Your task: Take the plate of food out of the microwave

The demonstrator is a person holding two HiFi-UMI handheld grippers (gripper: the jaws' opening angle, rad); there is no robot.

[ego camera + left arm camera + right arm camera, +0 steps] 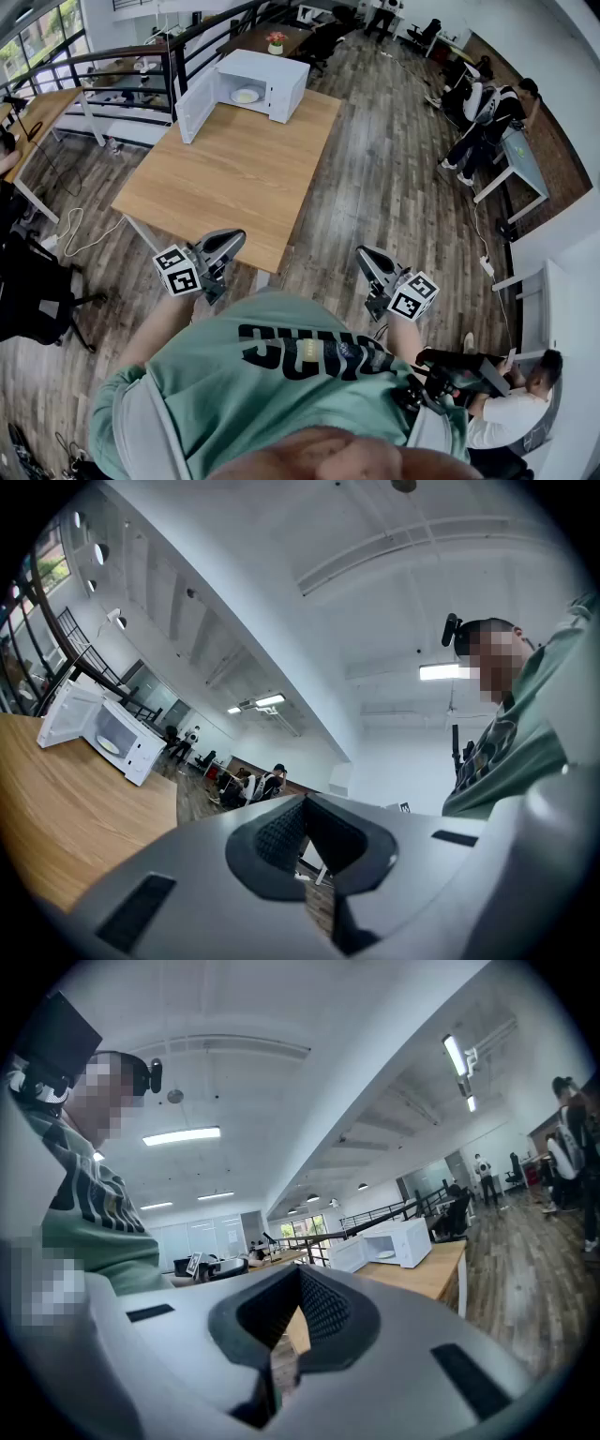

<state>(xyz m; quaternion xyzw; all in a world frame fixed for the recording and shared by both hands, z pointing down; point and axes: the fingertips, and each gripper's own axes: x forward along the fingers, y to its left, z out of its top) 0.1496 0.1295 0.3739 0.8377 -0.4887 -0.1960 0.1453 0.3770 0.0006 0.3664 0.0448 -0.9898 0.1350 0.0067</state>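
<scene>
Standing back from the tabletop (234, 178), we hold the left tool (227, 244) and right tool (365, 254) both closed and empty. The plate of food (246, 95) sits inside the open microwave (277, 75) at the far end. It is likely rigid, breakable and slick, so we'd pinch its rim and keep it level.

plate (246, 95) in microwave (267, 67) | microwave on table (234, 178) far end

Wood table (234, 178) on plank floor (375, 187).
1 white microwave (272, 80) sits at its far edge, door (195, 105) open.
</scene>
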